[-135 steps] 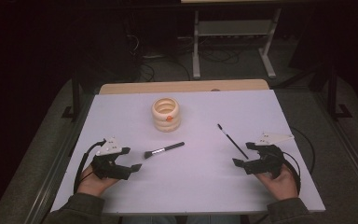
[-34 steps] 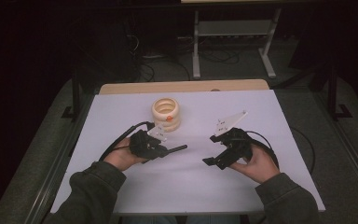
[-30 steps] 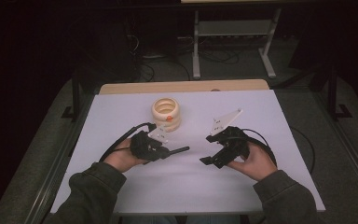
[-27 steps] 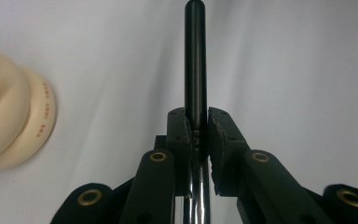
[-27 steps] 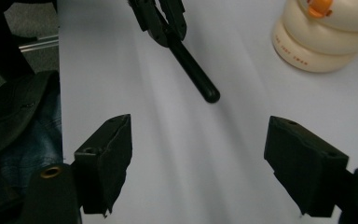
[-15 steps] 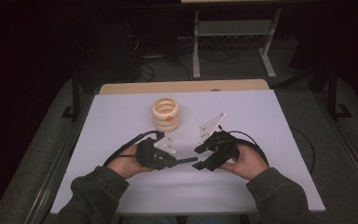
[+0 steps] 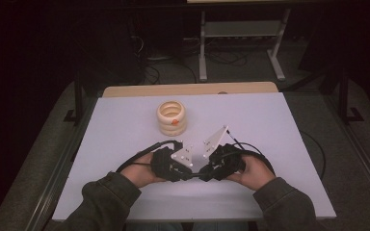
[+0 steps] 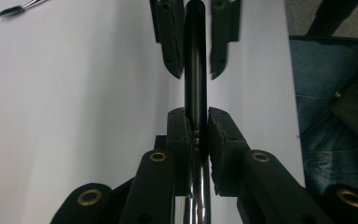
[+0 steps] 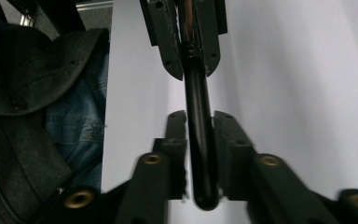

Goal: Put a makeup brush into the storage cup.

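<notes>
Two makeup brushes: one black-handled brush (image 8: 195,70) clamped by the left gripper (image 8: 196,126); right gripper (image 9: 200,122), facing it, has just been closing around its handle; another brush (image 8: 21,7) lies apart.

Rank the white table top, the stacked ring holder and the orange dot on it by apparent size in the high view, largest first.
1. white table top, by far the largest.
2. stacked ring holder, a small cream stack on it.
3. orange dot, a tiny spot on the holder's side.
</notes>
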Demonstrator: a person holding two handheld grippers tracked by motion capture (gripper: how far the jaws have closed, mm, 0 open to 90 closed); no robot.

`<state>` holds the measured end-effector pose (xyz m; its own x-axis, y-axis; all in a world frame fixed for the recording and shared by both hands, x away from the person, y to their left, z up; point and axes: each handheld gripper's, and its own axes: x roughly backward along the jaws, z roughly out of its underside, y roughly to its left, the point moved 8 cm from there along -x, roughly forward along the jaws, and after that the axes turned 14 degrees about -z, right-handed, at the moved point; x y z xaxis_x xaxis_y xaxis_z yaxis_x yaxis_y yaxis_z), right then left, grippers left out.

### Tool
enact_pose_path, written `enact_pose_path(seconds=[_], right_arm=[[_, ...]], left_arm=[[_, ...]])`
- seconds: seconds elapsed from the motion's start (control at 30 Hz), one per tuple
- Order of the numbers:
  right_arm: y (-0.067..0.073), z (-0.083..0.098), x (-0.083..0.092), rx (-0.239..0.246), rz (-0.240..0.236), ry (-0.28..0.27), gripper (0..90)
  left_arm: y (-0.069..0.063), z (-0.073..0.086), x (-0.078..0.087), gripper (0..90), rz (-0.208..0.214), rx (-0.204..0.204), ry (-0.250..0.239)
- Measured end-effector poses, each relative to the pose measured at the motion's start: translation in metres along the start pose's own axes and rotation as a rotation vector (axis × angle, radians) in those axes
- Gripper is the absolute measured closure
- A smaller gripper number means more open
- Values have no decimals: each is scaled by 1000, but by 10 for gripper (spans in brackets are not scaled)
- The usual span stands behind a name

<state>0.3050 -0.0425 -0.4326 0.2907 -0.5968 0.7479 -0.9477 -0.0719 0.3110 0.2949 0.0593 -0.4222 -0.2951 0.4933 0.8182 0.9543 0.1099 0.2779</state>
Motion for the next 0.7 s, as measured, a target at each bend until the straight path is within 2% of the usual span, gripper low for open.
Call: enact_pose_path(seconds=[0.1,0.2,0.27,0.3,0.33,0.37,0.5,0.63,0.7], right_arm=[[2,2,-3,14,-20,9,782],[4,5,-6,15,-27,9,785],[4,6,-6,7,-22,-8,786],[4,7,-6,8,-20,-21,786],[4,10,-4,12,-8,-29,787],[4,11,-3,10,-4,-44,786],[7,16,1,9,-5,-75,787],[8,14,-1,27,4,-85,787],[7,12,-1,42,9,-92,786]], left_arm=[[-3,0,-2,796,4,-18,6],[-5,2,-4,793,9,-18,0],[-4,3,-3,775,14,8,-26],[-2,6,-2,728,5,25,-36],[-2,8,-2,682,7,55,-42],[-2,9,-2,661,9,65,-49],[-1,20,-1,606,23,129,-59],[-2,22,-2,621,40,146,-62],[-3,22,-1,683,45,141,-64]])
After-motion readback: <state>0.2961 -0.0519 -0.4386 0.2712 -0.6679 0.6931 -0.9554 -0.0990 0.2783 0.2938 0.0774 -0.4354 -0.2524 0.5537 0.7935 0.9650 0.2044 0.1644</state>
